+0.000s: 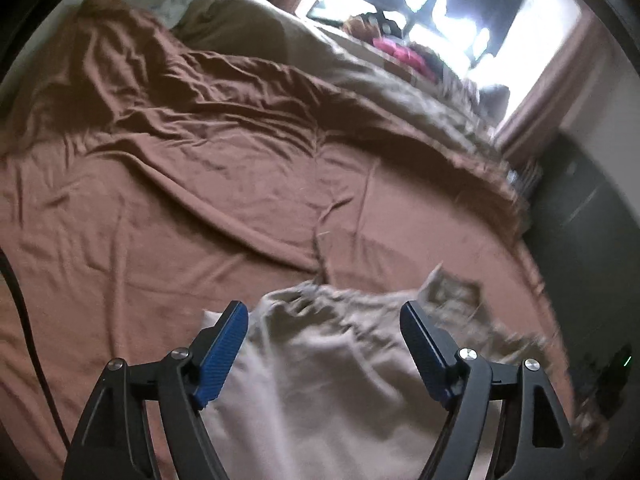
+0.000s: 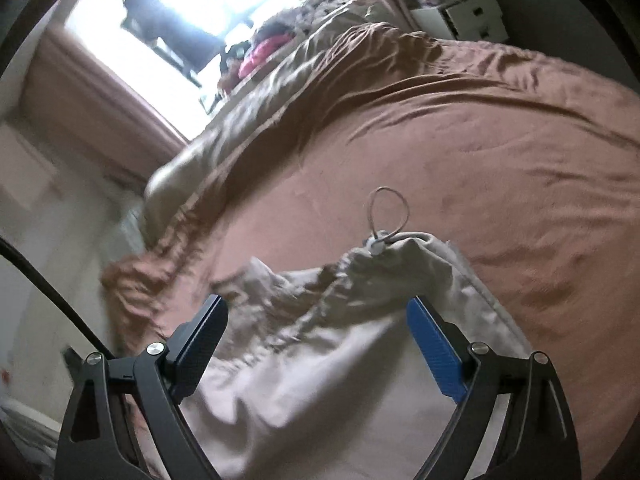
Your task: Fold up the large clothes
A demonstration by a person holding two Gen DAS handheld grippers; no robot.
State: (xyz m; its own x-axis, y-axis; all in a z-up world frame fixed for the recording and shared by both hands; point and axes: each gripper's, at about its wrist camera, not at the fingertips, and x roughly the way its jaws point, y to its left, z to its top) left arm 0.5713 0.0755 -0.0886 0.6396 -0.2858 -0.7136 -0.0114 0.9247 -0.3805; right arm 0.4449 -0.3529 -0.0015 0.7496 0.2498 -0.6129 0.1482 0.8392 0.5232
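Honestly, both your left gripper (image 1: 324,322) and right gripper (image 2: 316,318) have their jaws spread wide, holding nothing — the pale beige crumpled cloth garment (image 1: 340,364) just lies on the rumpled brown bed sheet (image 1: 168,216) under them. Flatten it and square the edges before the next fold. No containers worth mentioning — only a blurry white drawer unit (image 2: 464,12).

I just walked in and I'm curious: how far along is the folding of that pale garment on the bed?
Early or mid-way, it seems. The pale garment lies bunched and wrinkled on the brown bedsheet, its drawstring loop sticking out, so no neat fold shows yet. Nothing is in hand: the left gripper and right gripper both stand open over the cloth. Smoothing and folding are still left.
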